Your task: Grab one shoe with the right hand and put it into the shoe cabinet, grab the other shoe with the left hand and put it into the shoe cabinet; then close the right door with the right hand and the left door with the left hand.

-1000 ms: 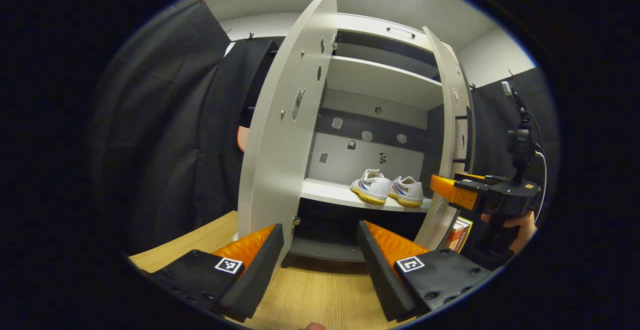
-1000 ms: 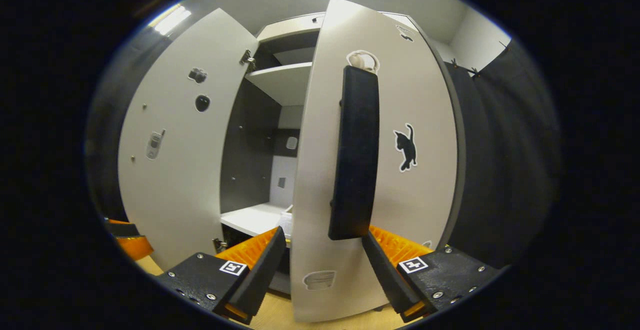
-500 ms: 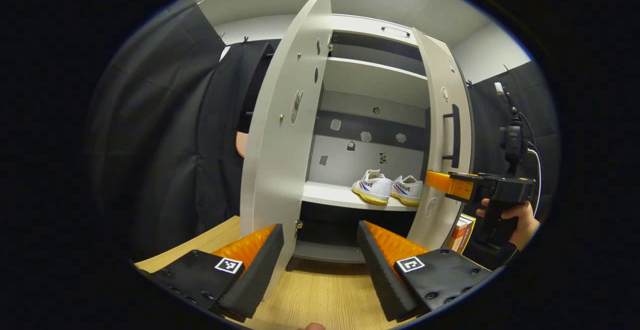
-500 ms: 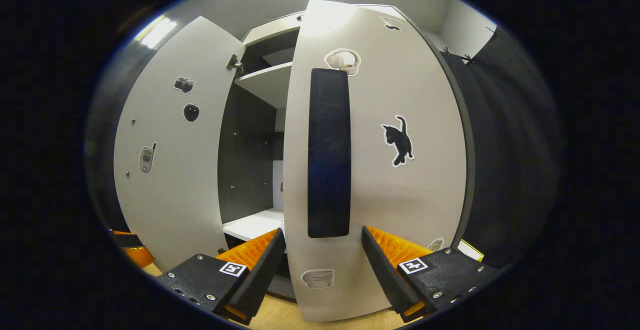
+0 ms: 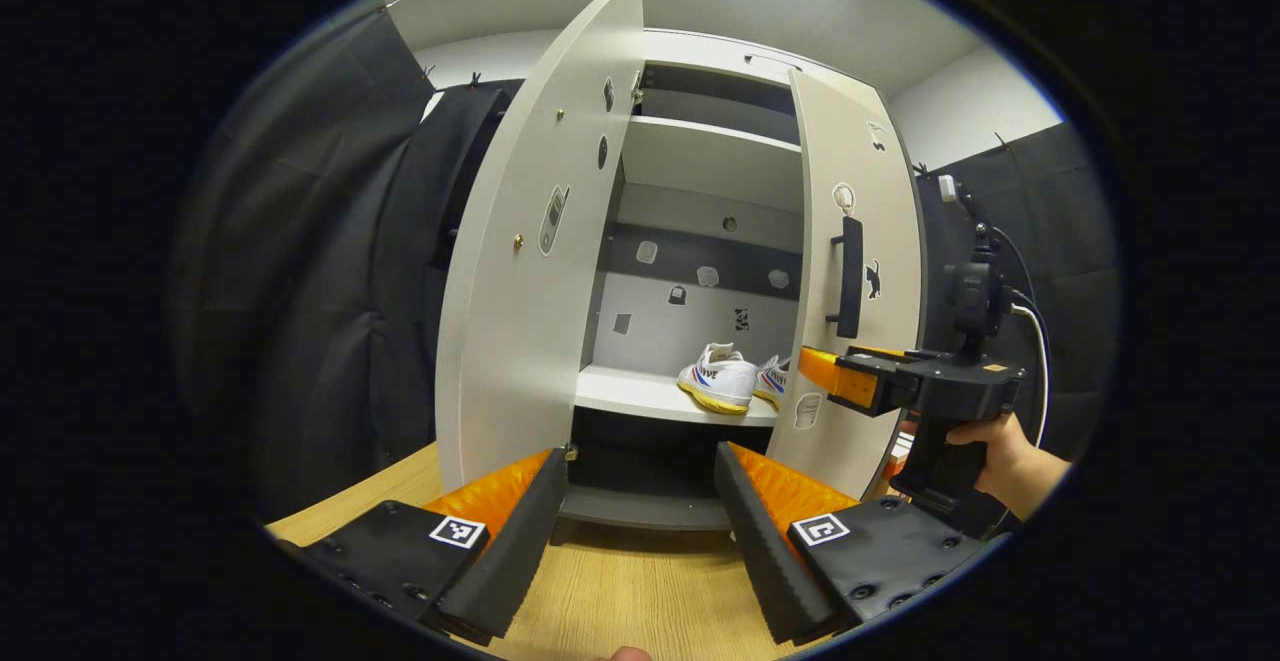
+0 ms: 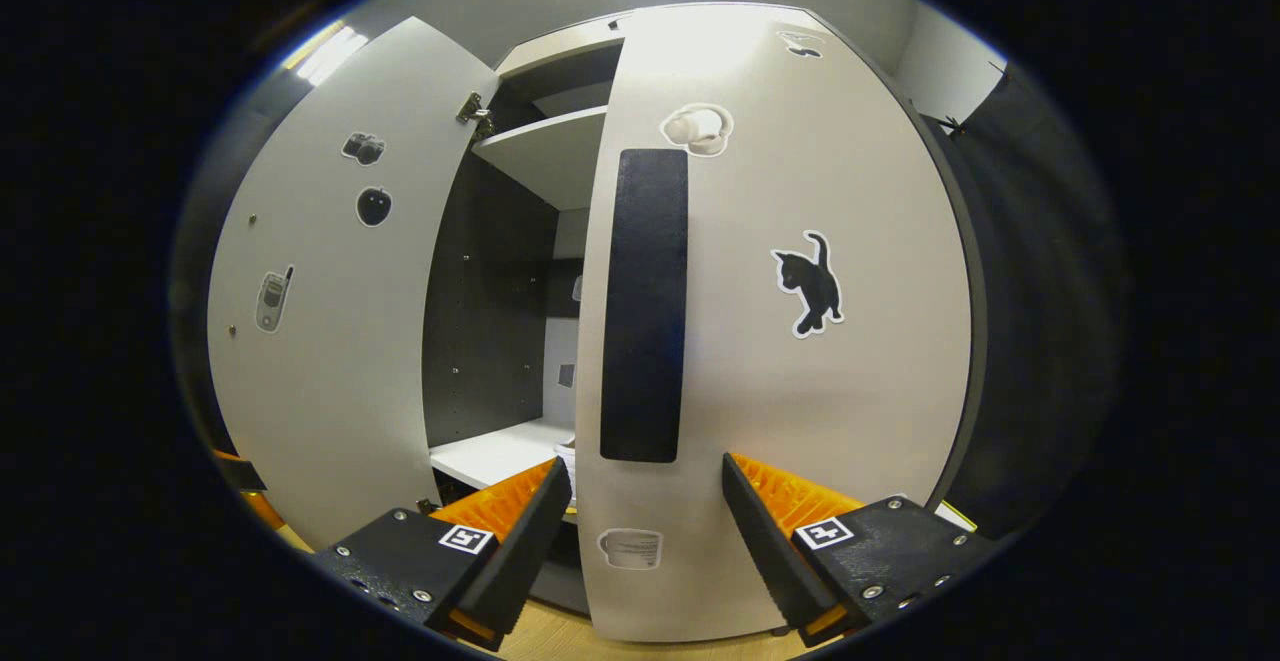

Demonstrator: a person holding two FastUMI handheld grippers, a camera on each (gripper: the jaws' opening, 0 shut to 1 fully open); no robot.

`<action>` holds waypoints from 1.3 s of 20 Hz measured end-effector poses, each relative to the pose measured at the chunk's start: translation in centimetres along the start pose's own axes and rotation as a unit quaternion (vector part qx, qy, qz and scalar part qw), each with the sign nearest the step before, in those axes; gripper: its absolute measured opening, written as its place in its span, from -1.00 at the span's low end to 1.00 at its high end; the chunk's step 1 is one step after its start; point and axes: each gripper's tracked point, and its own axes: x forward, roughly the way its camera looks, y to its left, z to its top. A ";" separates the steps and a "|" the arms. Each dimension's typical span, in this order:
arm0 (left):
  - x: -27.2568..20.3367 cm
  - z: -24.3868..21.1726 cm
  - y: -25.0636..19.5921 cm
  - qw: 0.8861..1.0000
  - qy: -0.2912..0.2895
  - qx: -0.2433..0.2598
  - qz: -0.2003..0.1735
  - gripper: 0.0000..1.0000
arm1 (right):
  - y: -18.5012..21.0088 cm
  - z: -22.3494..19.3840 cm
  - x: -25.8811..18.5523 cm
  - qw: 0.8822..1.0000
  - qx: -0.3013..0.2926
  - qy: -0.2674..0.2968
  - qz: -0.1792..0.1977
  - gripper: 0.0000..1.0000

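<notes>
Two white shoes sit side by side on the cabinet's lower shelf (image 5: pixel 640 396). The left shoe (image 5: pixel 716 381) shows whole, while the right door hides part of the other shoe (image 5: pixel 771 379). The left door (image 5: pixel 520 271) stands wide open. The right door (image 5: pixel 850 341) is half swung in, and my right gripper (image 5: pixel 814 365), held by a hand (image 5: pixel 1005 446), has its tips at the door's outer face. In the right gripper view the right gripper (image 6: pixel 645 541) is open, straddling that door (image 6: pixel 800 391) below its black handle (image 6: pixel 645 301). My left gripper (image 5: pixel 640 531) hangs open before the cabinet's base, holding nothing.
The cabinet stands on a wooden surface (image 5: pixel 620 591). An upper shelf (image 5: pixel 710 156) spans the inside. A small box (image 5: pixel 893 461) lies behind the right door's lower edge. Black cloth walls close in on both sides. The left door's inner face (image 6: pixel 320 341) carries stickers.
The right door has swung further toward shut with my right gripper against it, and it now hides part of the second shoe. My left gripper has barely moved.
</notes>
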 end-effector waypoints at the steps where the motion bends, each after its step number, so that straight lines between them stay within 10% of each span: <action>1: 0.0 0.2 0.0 1.000 0.000 0.001 0.001 0.92 | -0.2 0.2 0.0 1.000 -0.001 -0.003 -0.008 0.88; 12: -3.0 7.7 2.7 0.999 -0.033 0.012 0.036 0.91 | -2.9 -0.4 -14.2 0.997 0.033 0.007 -0.071 0.88; 23: -2.0 14.2 19.1 0.977 -0.071 0.021 0.198 0.94 | -4.3 -2.2 -21.1 0.996 0.033 0.003 -0.086 0.88; 26: 1.2 14.9 20.2 0.980 -0.071 0.019 0.185 0.94 | -4.4 -2.5 -21.3 0.996 0.021 0.010 -0.087 0.89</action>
